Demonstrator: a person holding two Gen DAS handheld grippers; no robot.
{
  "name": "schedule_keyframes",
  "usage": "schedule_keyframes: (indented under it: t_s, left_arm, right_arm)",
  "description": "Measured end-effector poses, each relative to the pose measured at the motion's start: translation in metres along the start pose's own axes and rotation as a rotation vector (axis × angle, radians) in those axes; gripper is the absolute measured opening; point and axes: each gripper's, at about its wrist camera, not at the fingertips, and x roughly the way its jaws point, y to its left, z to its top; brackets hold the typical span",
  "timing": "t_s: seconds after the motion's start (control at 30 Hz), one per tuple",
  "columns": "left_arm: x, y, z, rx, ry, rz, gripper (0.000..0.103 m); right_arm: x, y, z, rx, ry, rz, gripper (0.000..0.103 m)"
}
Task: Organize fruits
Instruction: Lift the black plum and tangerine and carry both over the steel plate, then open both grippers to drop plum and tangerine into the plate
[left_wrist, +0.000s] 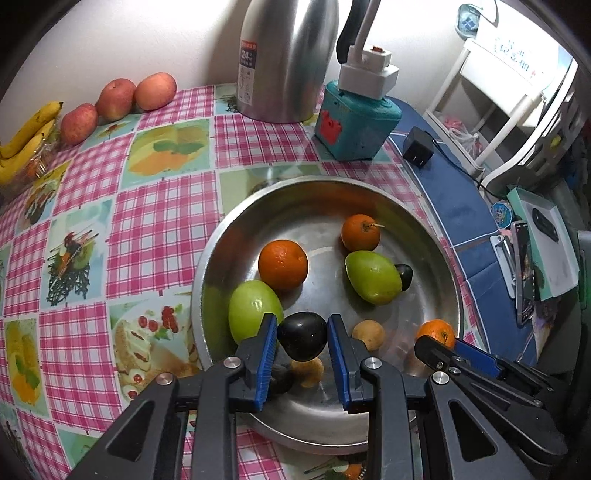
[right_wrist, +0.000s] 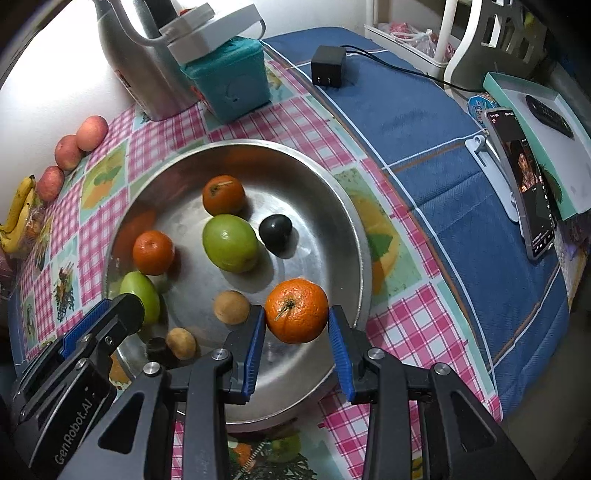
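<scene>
Left claw (left_wrist: 302, 345) gripping dark fruit (left_wrist: 302, 336), checkered tablecloth (left_wrist: 162, 229) (pink)

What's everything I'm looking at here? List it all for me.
pan: one, silver metal, table centre.
orange: three, orange, in pan; one gripped.
green fruit: two, green, in pan.
dark fruit: two, near-black, in pan; one gripped.
tan fruit: two, small, pan's near side.
apple: three, red, by back wall.
bananas: one bunch, yellow, far left.
flask: one, silver, behind pan.
box: one, teal, beside flask.
charger: one, black, on blue cloth.
phone: one, dark, propped at right.
left hand-held gripper: black, blue pads, closed on dark fruit.
right hand-held gripper: same colours, closed on orange.
</scene>
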Motion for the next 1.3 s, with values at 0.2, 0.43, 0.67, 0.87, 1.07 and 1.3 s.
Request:
schedule_keyframes:
  t_s: [0.2, 0.43, 0.67, 0.87, 1.07, 1.3]
  left_arm:
    - [0.002, 0.001, -0.001, 0.004, 0.012, -0.001, 0.03]
    - [-0.002, 0.003, 0.0, -0.008, 0.019, -0.006, 0.032]
    - [-0.01, 0.007, -0.002, -0.019, 0.019, -0.014, 0.035]
    - [-0.023, 0.016, -0.003, -0.042, -0.001, -0.013, 0.043]
    - [-0.033, 0.043, -0.009, -0.105, -0.007, 0.041, 0.054]
    - [-0.04, 0.075, -0.02, -0.166, -0.009, 0.131, 0.073]
  right_arm:
    - [0.005, -0.003, -0.001, 0.005, 0.022, -0.006, 0.037]
    - [0.005, -0.001, -0.003, -0.001, 0.023, -0.009, 0.037]
    - [0.003, 0.002, -0.008, -0.011, 0.015, -0.01, 0.037]
    - [-0.003, 0.003, -0.01, -0.012, -0.004, -0.001, 0.044]
    - [-0.015, 0.01, -0.015, -0.027, -0.03, 0.004, 0.044]
    - [-0.021, 0.032, -0.024, -0.075, -0.049, 0.002, 0.045]
